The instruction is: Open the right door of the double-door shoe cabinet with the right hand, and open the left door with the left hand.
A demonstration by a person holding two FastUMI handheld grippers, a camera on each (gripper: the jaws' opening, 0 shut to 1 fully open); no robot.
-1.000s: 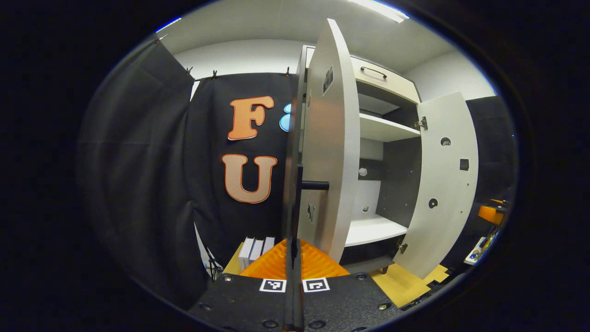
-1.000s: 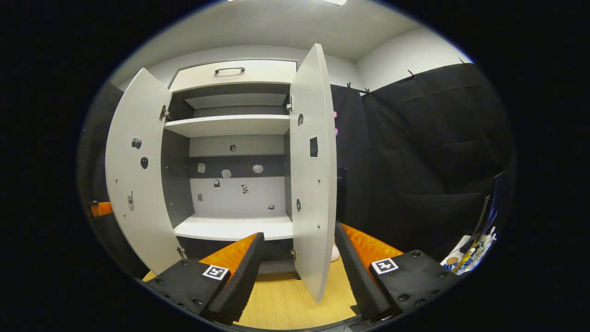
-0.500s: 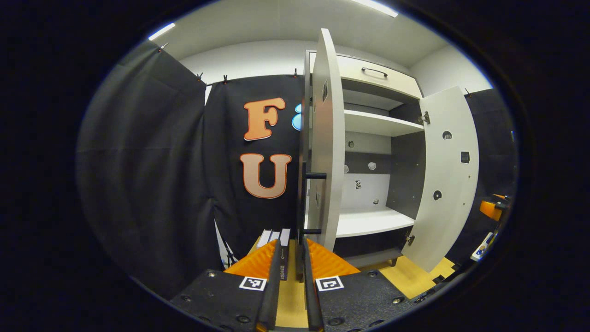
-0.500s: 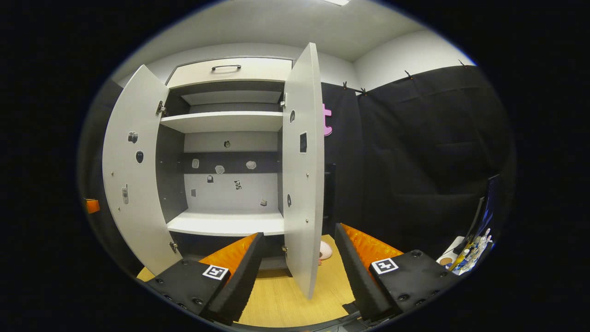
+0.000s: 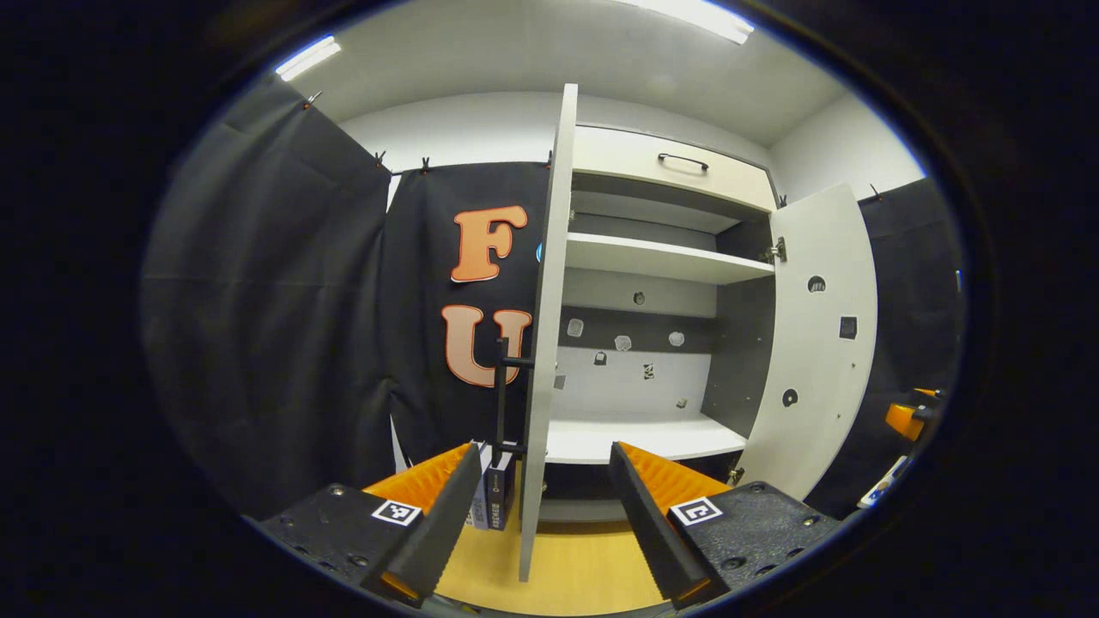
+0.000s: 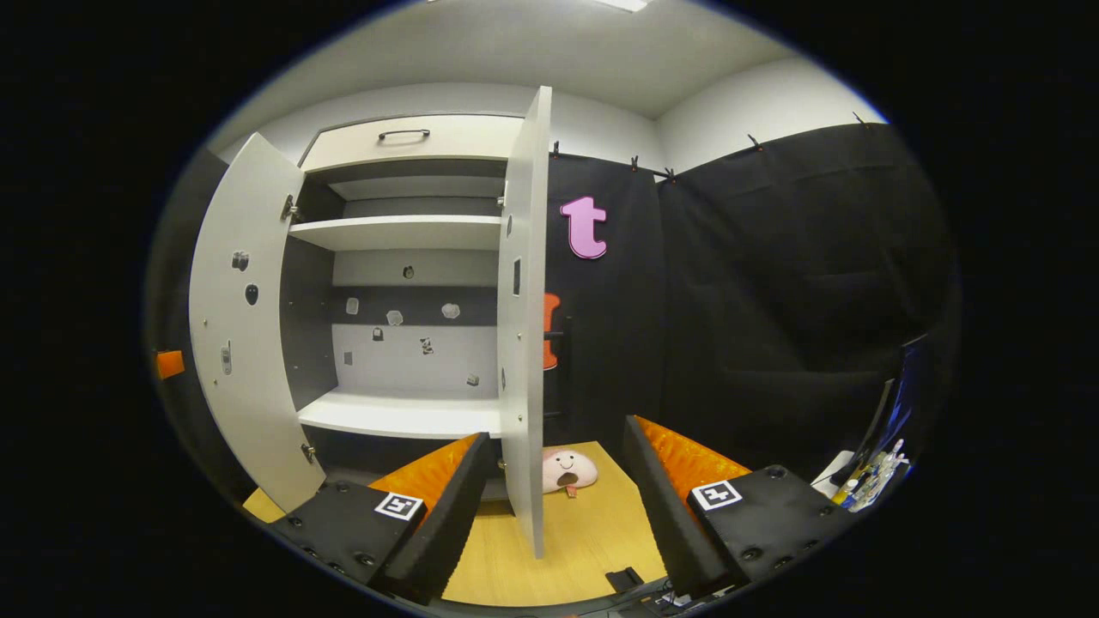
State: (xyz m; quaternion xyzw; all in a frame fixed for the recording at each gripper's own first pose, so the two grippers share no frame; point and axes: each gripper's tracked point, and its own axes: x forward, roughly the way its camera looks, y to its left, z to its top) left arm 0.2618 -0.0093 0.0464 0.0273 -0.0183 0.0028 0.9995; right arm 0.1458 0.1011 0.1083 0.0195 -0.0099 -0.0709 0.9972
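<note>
Both tongs gape, gripping nothing: left tongs, right tongs. I see the left door edge-on at 12 o'clock of the left tongs, its long axis vertical, its handle at 11. The right door stands edge-on at 12 of the right tongs. I judge both doors open.

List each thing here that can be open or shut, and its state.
left door: swung wide open, edge-on.
right door: swung wide open.
top drawer: shut.
left gripper: open, holding nothing.
right gripper: open, holding nothing.
</note>
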